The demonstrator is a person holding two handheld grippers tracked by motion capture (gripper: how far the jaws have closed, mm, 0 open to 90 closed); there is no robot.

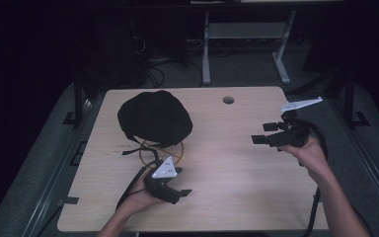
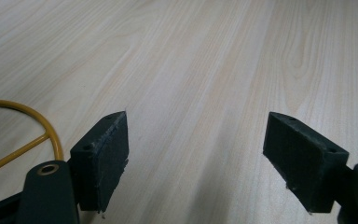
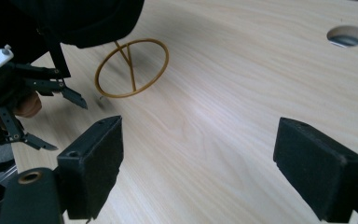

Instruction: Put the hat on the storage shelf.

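A black rounded cloth cap point(image 1: 154, 118) rests on a yellow wire ring stand point(image 1: 161, 149) at the table's far left. Part of the ring point(image 2: 51, 134) lies left of the jaws in the left gripper view. My left gripper point(image 1: 181, 181) is open, held low near the front edge just right of the ring, pointing right over bare wood point(image 2: 200, 154). My right gripper point(image 1: 264, 133) is open at the right side, pointing left. Its view looks past wide-apart jaws point(image 3: 200, 163) to the cap point(image 3: 84, 18), the ring point(image 3: 131, 74) and the left gripper point(image 3: 60, 122).
The light wooden table point(image 1: 227, 168) has a round cable hole point(image 1: 228, 99) near its far edge, also seen as a hole point(image 3: 347, 35) in the right gripper view. Black straps point(image 1: 131, 150) trail from the cap. A desk frame point(image 1: 246, 44) and cables stand on the floor beyond.
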